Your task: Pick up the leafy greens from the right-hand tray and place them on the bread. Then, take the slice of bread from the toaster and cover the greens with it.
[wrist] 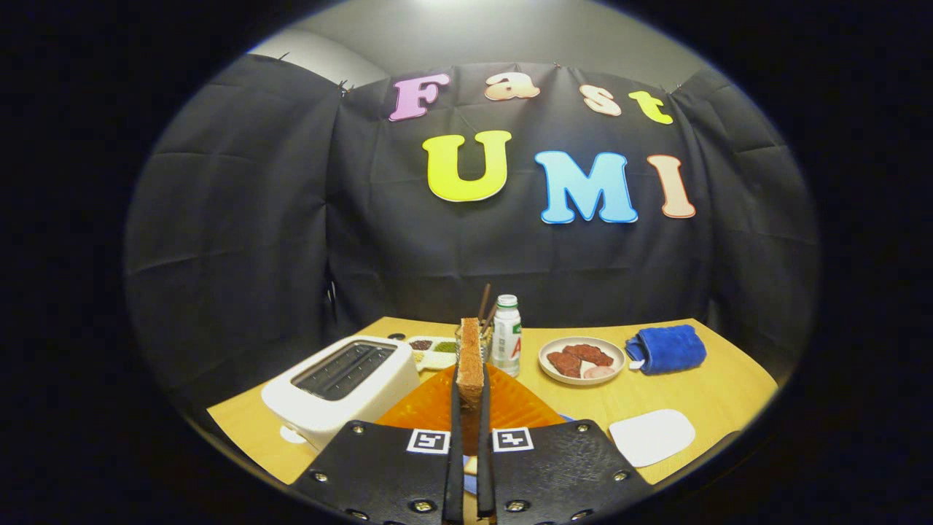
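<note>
My gripper [470, 397] is shut on a slice of brown bread [470, 357], which stands upright and edge-on between the fingers [455, 437], lifted above the table. Below and behind the slice lies an orange plate [430, 405], largely hidden by the gripper's body. The white toaster [339, 386] sits to the left of the fingers with its two slots empty. A small white tray [652, 435] lies to the right of the fingers, nothing on it. The greens and the lower bread are hidden under the gripper.
Beyond the slice stand a small white bottle [506, 334] and a glass with sticks [482, 321]. A divided dish [430, 350] lies behind the toaster. A plate of meat slices [581, 359] and a rolled blue towel [667, 348] sit at the back right.
</note>
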